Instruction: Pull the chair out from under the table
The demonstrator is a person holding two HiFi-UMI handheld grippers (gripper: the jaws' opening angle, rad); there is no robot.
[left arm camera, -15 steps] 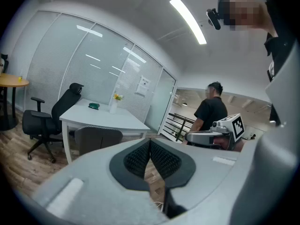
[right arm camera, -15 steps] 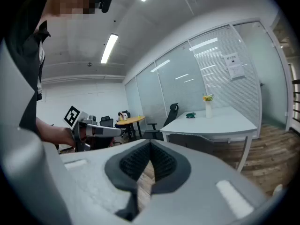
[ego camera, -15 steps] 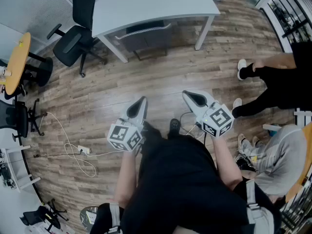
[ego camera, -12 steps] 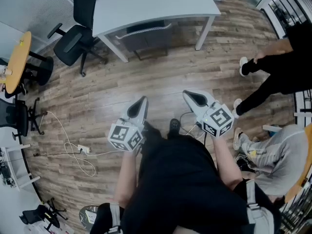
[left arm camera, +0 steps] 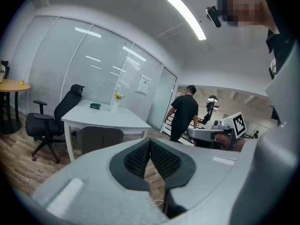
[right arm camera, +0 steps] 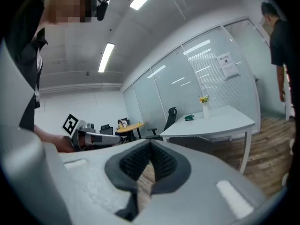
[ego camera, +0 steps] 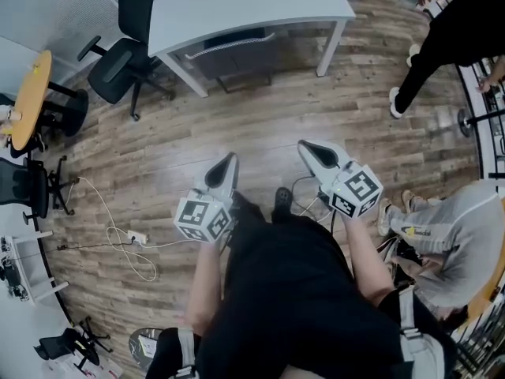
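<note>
At the top centre of the head view, the grey chair (ego camera: 233,54) sits tucked under the white table (ego camera: 260,6), well apart from both grippers, which hang in the lower middle of the frame over bare wood floor. The left gripper (ego camera: 229,163) and the right gripper (ego camera: 306,147) each have their jaws pressed together on nothing, as each gripper view shows. The likeliest slip is reaching the chair back with the jaws not yet parted, so that they push the chair deeper under the table instead of taking hold. A one-sided pull could also swing the chair into the table leg (ego camera: 330,47) at the upper right or the one at the upper left. The white cable (ego camera: 110,219) looping across the floor at the left could catch a foot on the walk over, and the person (ego camera: 450,22) at the upper right stands close to that path. No brand or legible writing shows: the gripper cubes bear only black-and-white square markers, and the sheet (left arm camera: 144,83) on the glass wall is too small to read.
</note>
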